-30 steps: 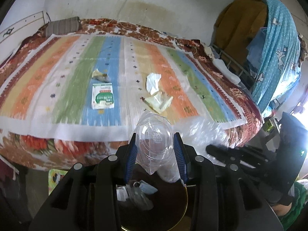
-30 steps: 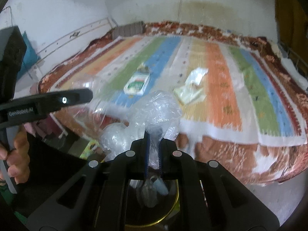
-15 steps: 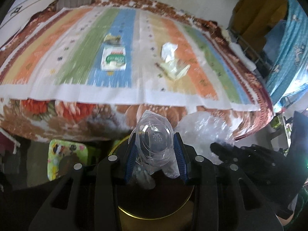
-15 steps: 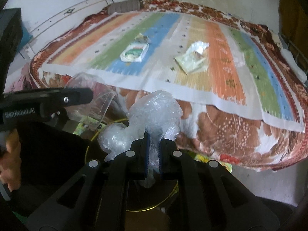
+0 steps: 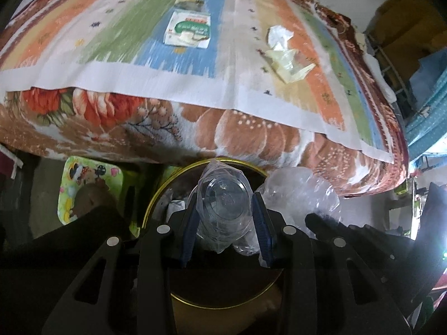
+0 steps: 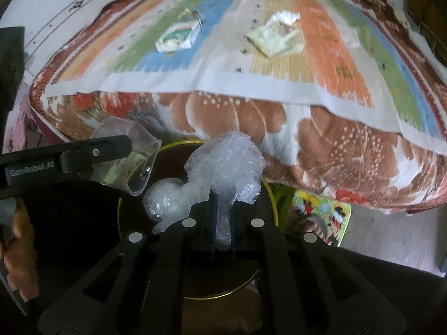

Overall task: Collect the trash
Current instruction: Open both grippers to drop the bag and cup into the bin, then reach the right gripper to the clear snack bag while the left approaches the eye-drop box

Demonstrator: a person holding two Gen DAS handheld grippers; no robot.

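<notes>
With both loads over the gold-rimmed bin (image 5: 156, 203), release straight down. Left gripper (image 5: 225, 217) is partly open, clamped on the clear cup (image 5: 225, 203); right gripper (image 6: 222, 217) is nearly closed, pinching the crumpled plastic bag (image 6: 226, 164). Bin contents are dim, probably earlier trash. The carton (image 5: 188, 29) and the wrappers (image 5: 285, 58) lie on the bed beyond the bin.

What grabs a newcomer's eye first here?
The bright rainbow-striped bedspread fills the upper half, with a green-and-white carton and crumpled pale wrappers lying on it. Below, both tools hang over a gold-rimmed dark bin: the left tool grips a clear plastic cup, the right tool pinches a crumpled clear plastic bag.
</notes>
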